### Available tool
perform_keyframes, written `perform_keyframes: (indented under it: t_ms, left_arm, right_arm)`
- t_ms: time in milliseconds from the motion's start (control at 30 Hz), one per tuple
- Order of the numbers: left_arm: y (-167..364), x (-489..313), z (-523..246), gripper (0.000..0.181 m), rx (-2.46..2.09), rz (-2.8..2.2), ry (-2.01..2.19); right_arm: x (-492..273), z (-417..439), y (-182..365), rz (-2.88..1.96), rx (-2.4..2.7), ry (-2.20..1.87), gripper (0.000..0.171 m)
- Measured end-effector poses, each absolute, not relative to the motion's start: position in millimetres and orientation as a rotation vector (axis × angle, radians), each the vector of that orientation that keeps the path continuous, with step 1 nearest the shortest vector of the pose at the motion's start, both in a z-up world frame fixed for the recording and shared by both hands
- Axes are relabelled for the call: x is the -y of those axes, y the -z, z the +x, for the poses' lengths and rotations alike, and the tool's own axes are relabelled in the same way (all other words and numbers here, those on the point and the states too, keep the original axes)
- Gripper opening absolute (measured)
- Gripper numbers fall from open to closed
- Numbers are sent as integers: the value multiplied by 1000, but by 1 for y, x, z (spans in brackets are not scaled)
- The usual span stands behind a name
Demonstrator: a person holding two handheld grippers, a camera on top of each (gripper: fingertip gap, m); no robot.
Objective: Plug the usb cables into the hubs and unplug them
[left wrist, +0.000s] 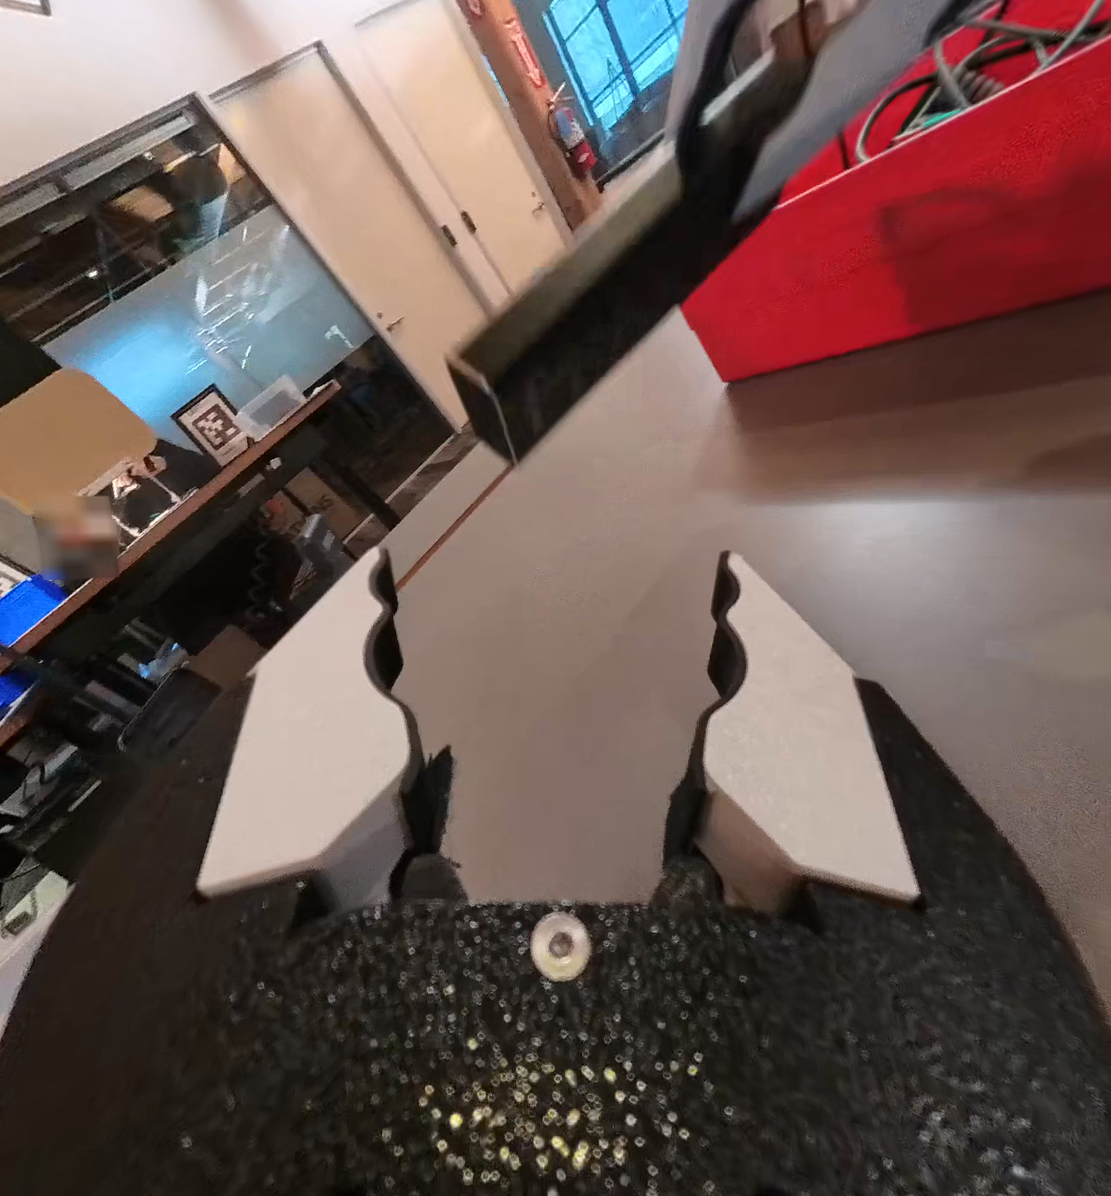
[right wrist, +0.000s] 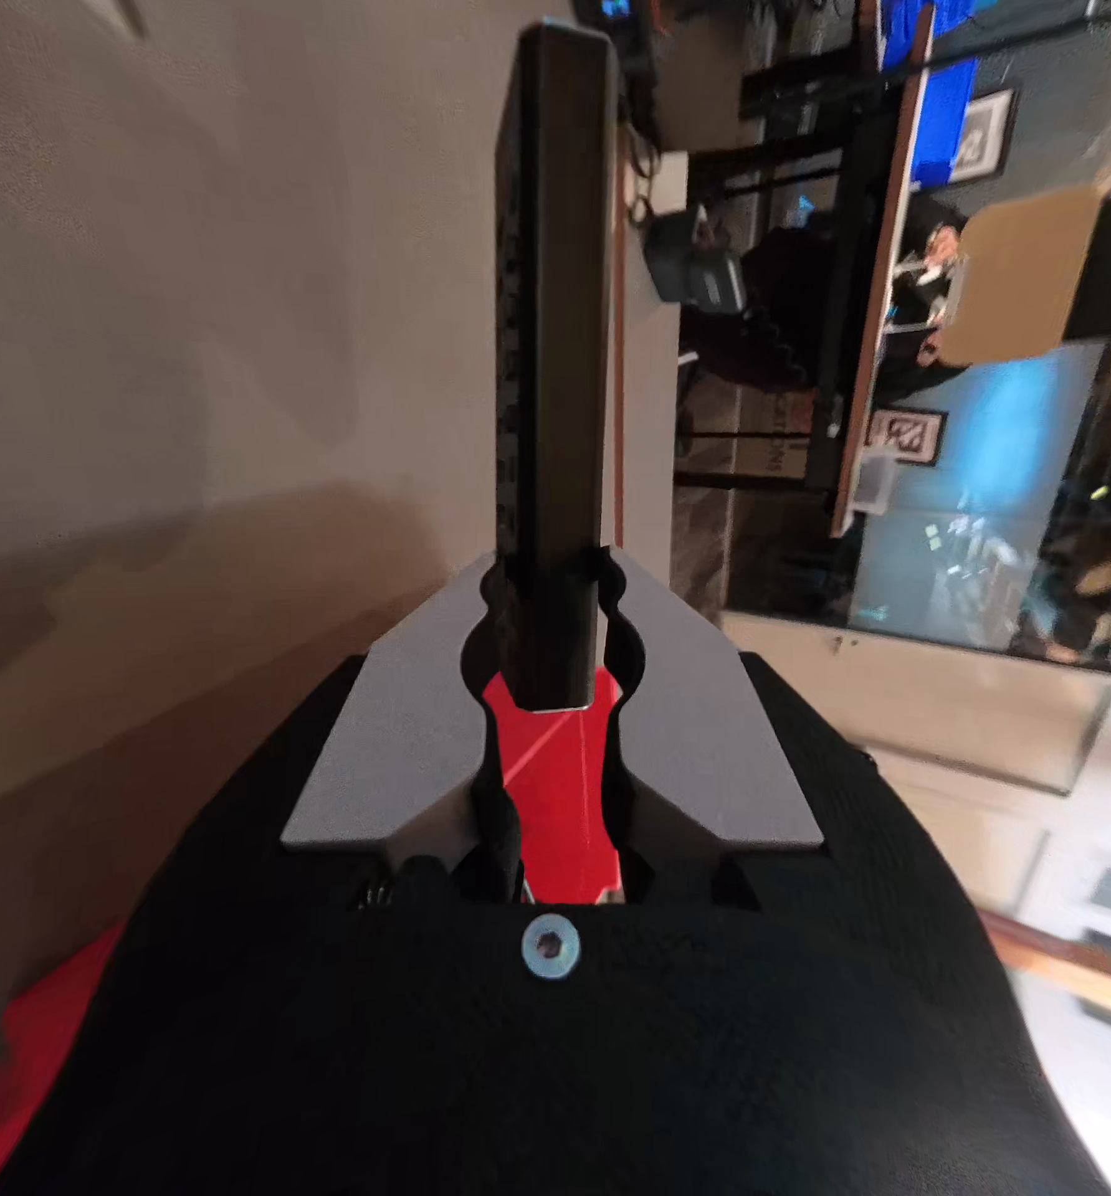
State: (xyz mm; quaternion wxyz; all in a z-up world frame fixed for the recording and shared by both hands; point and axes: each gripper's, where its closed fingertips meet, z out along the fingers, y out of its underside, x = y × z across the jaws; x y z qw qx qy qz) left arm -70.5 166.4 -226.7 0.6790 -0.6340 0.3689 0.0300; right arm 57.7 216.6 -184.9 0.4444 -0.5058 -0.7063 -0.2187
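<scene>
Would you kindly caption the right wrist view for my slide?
Right gripper shut on a black hub, held above the red bin.

The left claw [left wrist: 556, 582] is spread wide and empty, while the right claw [right wrist: 549, 586] is clamped on a hub [right wrist: 552, 323].

hub [left wrist: 578, 310]: far end blurred, hidden | red box [left wrist: 967, 213]: cut by edge | cables [left wrist: 967, 58]: blurred

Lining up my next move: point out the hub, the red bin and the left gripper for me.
hub [right wrist: 559, 310]: right wrist view, on its long dark side above the closed fingers.
red bin [left wrist: 928, 259]: left wrist view, on its near outer wall.
left gripper [left wrist: 556, 576]: left wrist view, midway between its open fingertips.
</scene>
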Motion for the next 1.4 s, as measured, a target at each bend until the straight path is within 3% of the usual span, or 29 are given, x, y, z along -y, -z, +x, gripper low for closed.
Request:
perform_keyframes:
  t_ms: [33, 200, 533, 867, 1167, 1300, 1400]
  left_arm:
    - [228, -168, -71, 96, -827, -1433, -75]
    - [242, -172, -68, 94, -886, -1476, -148]
    - [239, -174, -70, 89, -868, -1479, -146]
    - [242, -174, -68, 86, -889, -1489, -159]
    - [243, -175, -68, 86, -889, -1500, -149]
    - [243, -175, -68, 85, -893, -1502, -148]
    - [243, -175, -68, 85, -892, -1501, -153]
  right_arm:
    - [-221, 66, 173, -1317, 1727, 496, 26]
    - [-251, 121, 143, -1588, 1772, 295, 25]
    - [-320, 265, 145, -1907, 1988, 974, 25]
    - [-311, 241, 196, -1972, 2137, 540, 25]
    - [-328, 291, 226, -2190, 2146, 982, 28]
    - [-334, 290, 208, -2244, 1956, 1054, 65]
    - [-336, 260, 184, -2166, 1736, 992, 83]
